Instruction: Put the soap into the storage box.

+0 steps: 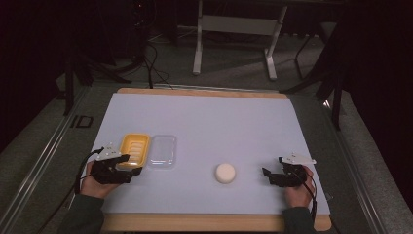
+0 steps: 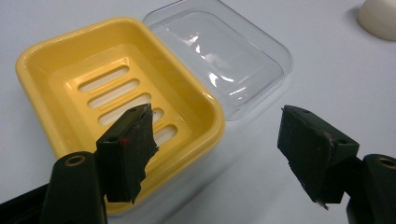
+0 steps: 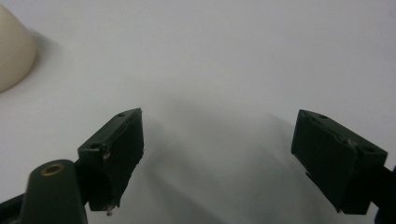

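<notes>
A yellow slotted soap dish lies at the near left of the white table, with a clear plastic lid touching its right side. A round cream soap bar rests near the table's front middle. My left gripper is open at the dish's near corner, one jaw over the dish, the other over bare table. My right gripper is open above bare table, a short way right of the soap, holding nothing.
The white sheet covers a wooden board whose edge shows at front and back. Beyond the table stand a white frame's legs on the grey floor, with cables at the back left.
</notes>
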A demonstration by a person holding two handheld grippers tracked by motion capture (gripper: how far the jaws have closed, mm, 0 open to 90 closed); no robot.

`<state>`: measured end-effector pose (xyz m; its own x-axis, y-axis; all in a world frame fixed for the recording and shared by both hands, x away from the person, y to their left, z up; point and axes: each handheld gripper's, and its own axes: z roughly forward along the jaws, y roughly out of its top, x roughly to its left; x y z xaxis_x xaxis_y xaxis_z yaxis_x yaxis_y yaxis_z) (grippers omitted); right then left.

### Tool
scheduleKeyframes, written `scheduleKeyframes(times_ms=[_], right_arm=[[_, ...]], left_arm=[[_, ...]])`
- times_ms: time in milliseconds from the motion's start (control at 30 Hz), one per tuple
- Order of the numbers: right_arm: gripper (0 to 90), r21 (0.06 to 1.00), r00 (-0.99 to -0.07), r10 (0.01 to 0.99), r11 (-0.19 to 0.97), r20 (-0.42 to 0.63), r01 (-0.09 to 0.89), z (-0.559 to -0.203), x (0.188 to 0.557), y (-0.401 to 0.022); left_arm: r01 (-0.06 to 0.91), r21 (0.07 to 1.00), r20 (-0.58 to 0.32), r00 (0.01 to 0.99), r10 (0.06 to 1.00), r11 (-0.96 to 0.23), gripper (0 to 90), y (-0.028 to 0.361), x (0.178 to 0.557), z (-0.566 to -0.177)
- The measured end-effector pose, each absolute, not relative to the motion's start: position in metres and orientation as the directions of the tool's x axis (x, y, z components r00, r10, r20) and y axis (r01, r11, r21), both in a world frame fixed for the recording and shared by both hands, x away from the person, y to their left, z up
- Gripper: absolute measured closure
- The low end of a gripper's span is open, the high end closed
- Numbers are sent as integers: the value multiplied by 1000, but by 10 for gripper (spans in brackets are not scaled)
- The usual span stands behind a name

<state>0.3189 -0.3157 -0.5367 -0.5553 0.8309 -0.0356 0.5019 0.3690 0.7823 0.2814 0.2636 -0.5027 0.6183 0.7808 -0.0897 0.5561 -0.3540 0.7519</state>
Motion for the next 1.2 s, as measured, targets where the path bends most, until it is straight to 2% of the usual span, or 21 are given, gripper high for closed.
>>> scheduleKeyframes(times_ms=[333,500,667,933,1200], right_arm=[[172,836,-525,850,320,-46,445,-534,311,-320],[172,833,-548,836,298,7,465,-535,314,-323],[172,820,-576,817,340,-16,460,-535,314,-320],[172,845,-591,806,293,33,447,-535,313,-326],[172,843,-591,806,293,35,450,-535,313,-326]], left_arm=[[559,742,-84,625,776,-370,278,258,284,-504],[558,746,-93,627,773,-362,277,259,284,-503],[561,742,-94,629,772,-366,278,257,284,-502],[552,738,-78,641,764,-388,281,255,284,-499],[547,728,-63,653,755,-413,281,253,286,-494]])
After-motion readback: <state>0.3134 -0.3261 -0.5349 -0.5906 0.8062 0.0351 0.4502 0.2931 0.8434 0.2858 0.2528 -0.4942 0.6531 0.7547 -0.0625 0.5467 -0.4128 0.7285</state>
